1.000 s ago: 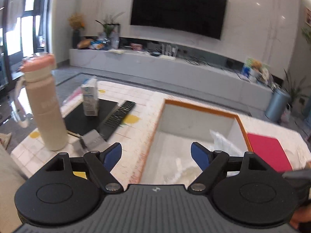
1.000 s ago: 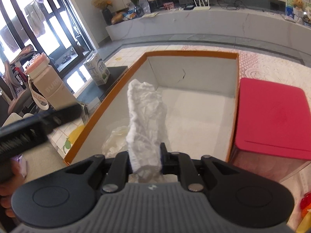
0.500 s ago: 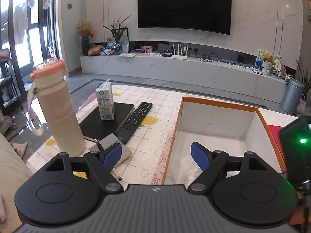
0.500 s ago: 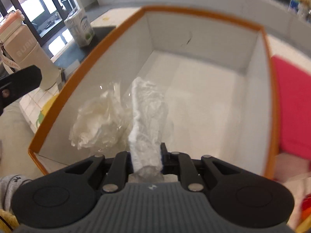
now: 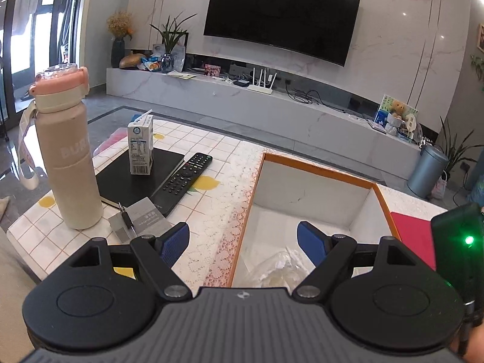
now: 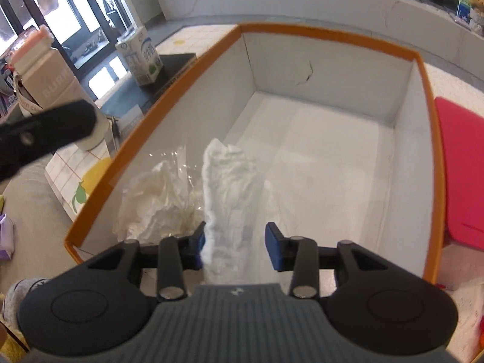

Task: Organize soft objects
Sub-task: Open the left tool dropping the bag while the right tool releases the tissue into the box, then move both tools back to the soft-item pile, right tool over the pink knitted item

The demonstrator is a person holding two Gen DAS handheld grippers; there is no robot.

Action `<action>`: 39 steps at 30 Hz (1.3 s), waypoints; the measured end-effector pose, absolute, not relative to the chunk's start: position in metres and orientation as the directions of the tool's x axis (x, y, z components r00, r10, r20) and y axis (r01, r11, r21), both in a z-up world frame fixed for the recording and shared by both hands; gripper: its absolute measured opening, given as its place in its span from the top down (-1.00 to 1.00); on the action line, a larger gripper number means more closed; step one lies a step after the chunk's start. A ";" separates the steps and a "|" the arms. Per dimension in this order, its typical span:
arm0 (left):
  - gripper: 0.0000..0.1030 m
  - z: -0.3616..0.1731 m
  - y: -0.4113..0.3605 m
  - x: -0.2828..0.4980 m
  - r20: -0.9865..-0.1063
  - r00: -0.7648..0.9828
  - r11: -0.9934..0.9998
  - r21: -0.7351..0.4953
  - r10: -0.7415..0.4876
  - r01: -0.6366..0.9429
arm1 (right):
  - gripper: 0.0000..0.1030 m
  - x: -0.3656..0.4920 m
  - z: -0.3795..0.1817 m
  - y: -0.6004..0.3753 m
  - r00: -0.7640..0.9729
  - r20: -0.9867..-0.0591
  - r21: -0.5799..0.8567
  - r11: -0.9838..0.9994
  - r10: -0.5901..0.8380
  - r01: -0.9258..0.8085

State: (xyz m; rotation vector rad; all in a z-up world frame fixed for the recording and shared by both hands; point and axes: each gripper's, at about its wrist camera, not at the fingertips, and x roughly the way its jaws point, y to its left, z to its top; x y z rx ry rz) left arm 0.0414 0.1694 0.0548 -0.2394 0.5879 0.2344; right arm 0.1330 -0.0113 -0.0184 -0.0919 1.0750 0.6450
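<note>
An orange-rimmed white box (image 6: 329,40) sits on the table; it also shows in the left wrist view (image 5: 317,168). My right gripper (image 6: 235,249) is open over the box's near end, and a white crumpled cloth (image 6: 231,187) lies between its fingers, touching the left finger. A crumpled clear plastic bag (image 6: 157,193) lies in the box's near left corner; it also shows in the left wrist view (image 5: 278,267). My left gripper (image 5: 243,243) is open and empty above the box's left rim.
Left of the box stand a beige bottle with a pink lid (image 5: 65,151), a milk carton (image 5: 140,148) on a black notebook (image 5: 133,175), a remote (image 5: 184,181) and a small grey box with a pen (image 5: 139,222). A red lid (image 6: 461,169) lies right of the box.
My right gripper has opened and let go of the white cloth inside the box. My left gripper has shifted slightly and stays open.
</note>
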 end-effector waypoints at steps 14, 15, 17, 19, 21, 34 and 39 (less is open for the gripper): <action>-0.84 0.065 0.149 0.037 -0.557 0.824 0.966 -0.138 0.105 -0.217 | -0.62 0.102 0.031 -0.038 0.468 -0.758 0.119 0.801 0.455 -0.587; -0.84 0.066 0.148 0.036 -0.552 0.830 0.968 -0.155 0.082 -0.199 | -0.62 0.098 0.035 -0.041 0.475 -0.750 0.112 0.795 0.461 -0.596; -0.84 0.069 0.144 0.036 -0.542 0.839 0.971 -0.174 0.044 -0.163 | -0.62 0.094 0.040 -0.047 0.483 -0.742 0.113 0.797 0.465 -0.593; -0.84 0.074 0.137 0.036 -0.542 0.839 0.974 -0.164 0.045 -0.158 | -0.62 0.092 0.045 -0.055 0.496 -0.733 0.116 0.804 0.466 -0.584; -0.84 0.081 0.127 0.038 -0.548 0.835 0.975 -0.155 0.047 -0.157 | -0.65 0.089 0.052 -0.063 0.521 -0.720 0.112 0.817 0.459 -0.565; -0.84 0.122 0.052 0.045 -0.525 0.850 0.993 -0.114 -0.043 -0.020 | -0.86 0.056 0.116 -0.177 0.731 -0.564 0.075 0.906 0.384 -0.417; -0.84 0.111 0.018 0.056 -0.552 0.824 0.990 -0.117 -0.128 0.075 | -0.87 0.044 0.131 -0.241 0.798 -0.535 -0.012 0.942 0.277 -0.335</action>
